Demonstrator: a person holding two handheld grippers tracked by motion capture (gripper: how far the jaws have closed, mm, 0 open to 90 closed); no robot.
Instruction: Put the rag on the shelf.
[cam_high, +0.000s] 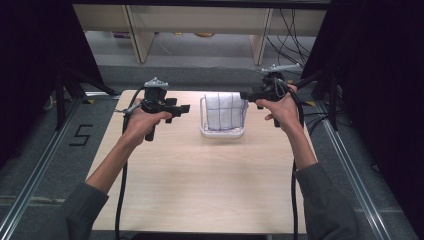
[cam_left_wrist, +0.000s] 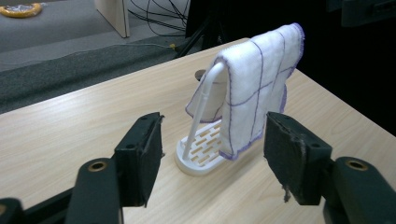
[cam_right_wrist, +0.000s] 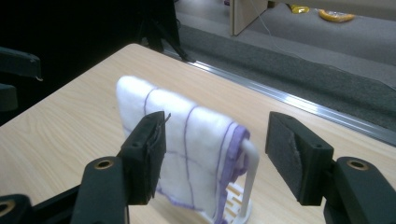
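Clearly soft and light, the cloth (cam_high: 224, 110) drapes over a white rack (cam_high: 223, 131) on the table (cam_high: 200, 185). Both grippers (left (cam_high: 186, 108), right (cam_high: 243, 94)) flank it, fingers (cam_left_wrist: 140, 158) released and empty; its hanging corners probably offer the best hold.

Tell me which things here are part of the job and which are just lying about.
In the job:
- cloth, draped over the rack
- rack, white, on the table
- left gripper and right gripper, both open, either side of the rack

Lying about:
- yellow thing on the floor
- cables behind the table
- floor mark
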